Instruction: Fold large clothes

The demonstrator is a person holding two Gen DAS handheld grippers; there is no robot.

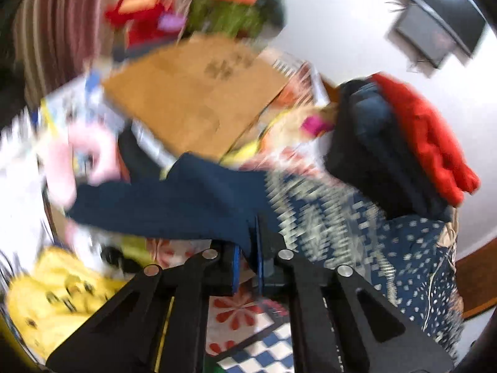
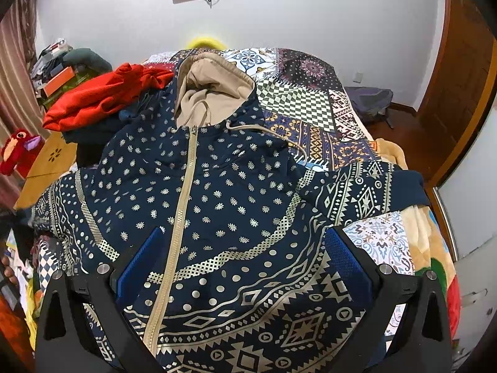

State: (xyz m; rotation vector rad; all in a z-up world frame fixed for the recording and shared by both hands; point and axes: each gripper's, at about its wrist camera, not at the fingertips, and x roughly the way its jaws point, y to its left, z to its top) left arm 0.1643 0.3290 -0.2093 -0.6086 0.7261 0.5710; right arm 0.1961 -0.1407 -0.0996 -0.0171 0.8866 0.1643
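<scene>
Fingers of the left gripper (image 1: 248, 258) are shut tight on the plain blue cuff (image 1: 174, 199) of the hoodie's sleeve, and the cloth runs out from between the blue pads. That view is blurry, so I cannot tell how much cuff is pinched. Fingers of the right gripper (image 2: 245, 267) stand wide open over the hoodie (image 2: 217, 192), one on each side of the front, and hold nothing.

The hoodie lies flat on the bed (image 2: 298, 99), front up, zip (image 2: 183, 205) closed, hood (image 2: 214, 90) at the far end. Its other sleeve (image 2: 363, 192) sticks out to the side.

I think the step now is to fold the held sleeve in over the chest. To do it well, lift the cuff only a little, bring it straight across, and lay it down smooth. The open fingers could press the front down so it does not slide.

A pile of clothes with a red top (image 2: 102, 96) sits right beside the hoodie's shoulder. It may get in the way of the sleeve. A cardboard sheet (image 1: 192, 93) and a yellow thing (image 1: 59, 286) lie nearby too.
</scene>
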